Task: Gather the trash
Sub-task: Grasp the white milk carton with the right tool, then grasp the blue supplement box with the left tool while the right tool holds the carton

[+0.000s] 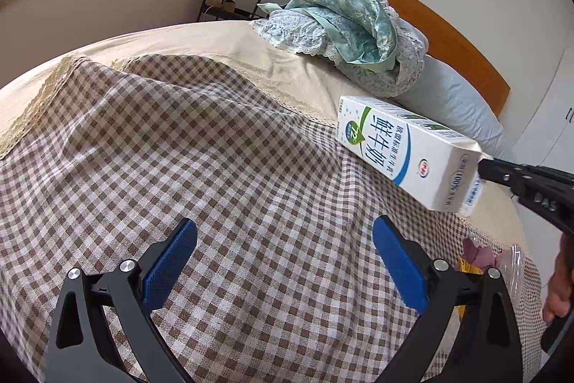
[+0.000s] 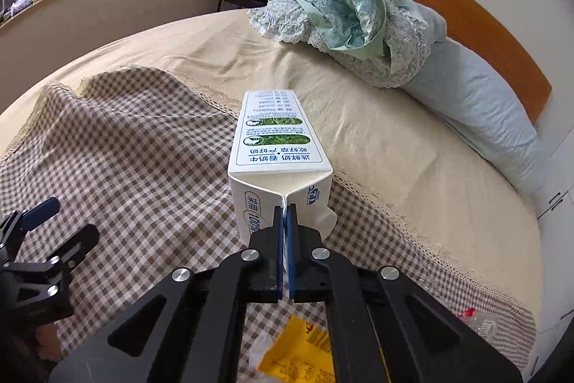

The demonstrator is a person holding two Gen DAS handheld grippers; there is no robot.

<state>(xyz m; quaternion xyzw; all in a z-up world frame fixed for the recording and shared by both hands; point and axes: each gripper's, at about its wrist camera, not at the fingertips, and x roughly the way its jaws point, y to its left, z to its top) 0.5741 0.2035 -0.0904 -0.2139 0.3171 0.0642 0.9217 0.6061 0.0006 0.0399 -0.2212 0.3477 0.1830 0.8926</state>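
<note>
Milk carton [image 2: 278, 146]: tall white printed paperboard box with a folded gable top, pinched by its thin top ridge in the shut jaws of the right gripper [image 2: 286, 214], held out over the checked cloth [image 1: 179, 139] on the bed [image 2: 376, 131]. Left gripper [image 1: 285, 239]: blue ribbed pads spread wide, nothing between them, above the cloth. Handling: the ridge is thin and creased, so carry level and steady; yellow wrapper [image 2: 305, 352] lies nearer on the cloth

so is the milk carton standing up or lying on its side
On its side. The milk carton lies lengthwise over the checked cloth, its folded top seam pinched in the right claw.
</note>
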